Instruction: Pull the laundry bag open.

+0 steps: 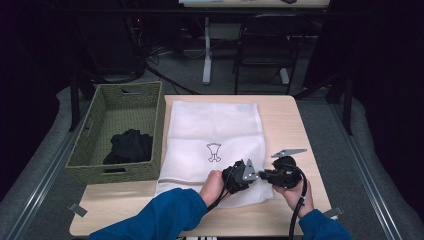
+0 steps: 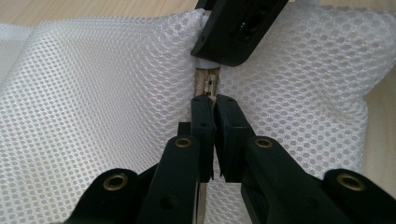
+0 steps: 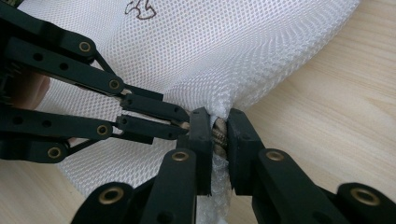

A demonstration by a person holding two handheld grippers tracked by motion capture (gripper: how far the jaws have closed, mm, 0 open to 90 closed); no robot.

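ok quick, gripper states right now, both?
Left gripper: shut on the zipper pull of the white mesh bag.
Right gripper: shut on the bag's zipper edge.

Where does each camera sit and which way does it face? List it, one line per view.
High view: above the person's side, facing forward and down on the table; both forearms enter from the bottom.
Left gripper view: rides the left gripper, looking along its jaws at the zipper pull.
Right gripper view: rides the right gripper, its jaws pinching the bag's edge.
Shared: the white mesh bag.
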